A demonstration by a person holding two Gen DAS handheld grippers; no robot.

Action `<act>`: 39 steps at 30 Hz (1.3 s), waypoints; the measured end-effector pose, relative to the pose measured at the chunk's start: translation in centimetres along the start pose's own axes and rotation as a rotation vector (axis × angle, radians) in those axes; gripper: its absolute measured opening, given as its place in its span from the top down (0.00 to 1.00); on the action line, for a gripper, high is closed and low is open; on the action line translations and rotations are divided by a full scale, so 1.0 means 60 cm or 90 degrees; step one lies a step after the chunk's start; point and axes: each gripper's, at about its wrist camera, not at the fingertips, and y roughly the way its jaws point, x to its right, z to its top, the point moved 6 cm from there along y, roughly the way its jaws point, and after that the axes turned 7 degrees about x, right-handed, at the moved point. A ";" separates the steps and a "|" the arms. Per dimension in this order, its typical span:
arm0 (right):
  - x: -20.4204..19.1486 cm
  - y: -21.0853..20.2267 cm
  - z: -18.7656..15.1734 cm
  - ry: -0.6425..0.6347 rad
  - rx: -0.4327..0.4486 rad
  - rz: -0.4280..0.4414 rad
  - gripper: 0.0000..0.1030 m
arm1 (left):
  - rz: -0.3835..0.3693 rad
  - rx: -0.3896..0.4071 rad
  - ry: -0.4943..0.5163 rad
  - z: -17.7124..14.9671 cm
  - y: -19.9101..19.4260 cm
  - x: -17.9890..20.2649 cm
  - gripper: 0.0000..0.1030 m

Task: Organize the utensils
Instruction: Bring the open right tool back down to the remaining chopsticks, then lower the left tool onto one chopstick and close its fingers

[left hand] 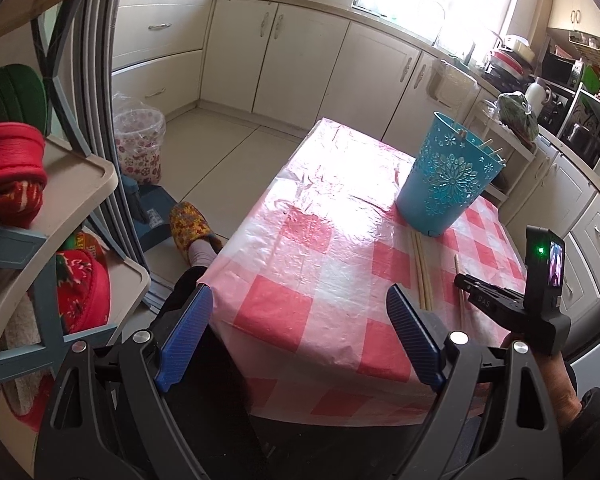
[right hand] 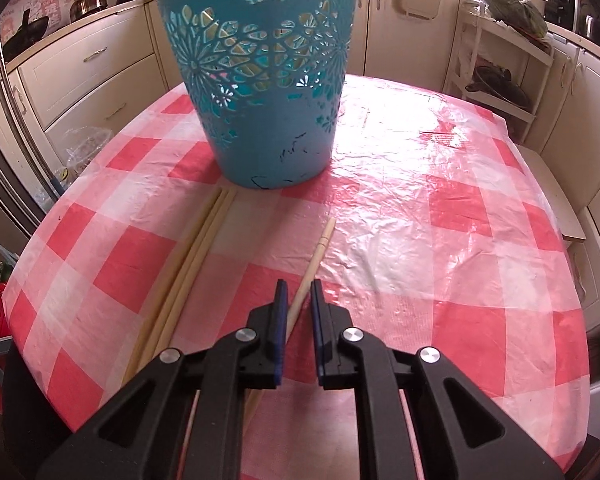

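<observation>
Blue-padded fingers of the right gripper sit lowest and nearest, a narrow gap between them, straddling a lone chopstick that lies on the tabletop. The pads look close to the stick on both sides, but whether they already pinch it cannot be told. That chopstick runs from under the gripper away toward the far middle, its tip well short of the bucket.

Just left of it, three more chopsticks lie side by side in a bundle, their far ends almost touching the base of the bucket. The teal bucket stands upright at the far side of the checked cloth, and pale sticks show through its cut-out flowers; from the left wrist view a few stick tips poke above its rim.

The left gripper hangs at the near left edge of the tabletop with its fingers wide apart and nothing between them.

By my reading the job is partly done: some chopsticks are already in the bucket, four remain on the cloth, and the lone one looks to be next
</observation>
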 end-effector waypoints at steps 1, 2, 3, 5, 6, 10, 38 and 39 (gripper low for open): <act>-0.002 0.002 0.001 0.004 0.001 0.001 0.88 | 0.001 0.000 -0.001 -0.001 0.000 -0.001 0.18; -0.003 0.004 0.003 0.005 0.002 0.002 0.88 | 0.004 0.000 0.000 -0.002 -0.001 -0.003 0.18; -0.004 0.005 0.004 0.005 0.004 0.001 0.88 | 0.007 0.000 0.001 -0.002 -0.001 -0.006 0.18; -0.003 0.007 0.007 0.008 0.007 0.001 0.88 | 0.011 -0.001 -0.001 -0.002 0.000 -0.009 0.18; -0.002 0.008 0.008 0.011 0.008 0.003 0.89 | 0.012 -0.001 -0.003 -0.002 0.000 -0.011 0.18; 0.008 0.005 0.007 0.021 0.009 0.007 0.93 | 0.018 -0.007 -0.002 -0.003 0.005 -0.010 0.18; 0.064 -0.019 -0.016 0.081 0.039 0.093 0.89 | -0.027 -0.110 0.173 0.009 0.222 0.227 0.19; 0.063 -0.020 -0.016 0.082 0.040 0.095 0.88 | -0.022 -0.114 0.181 0.007 0.234 0.232 0.19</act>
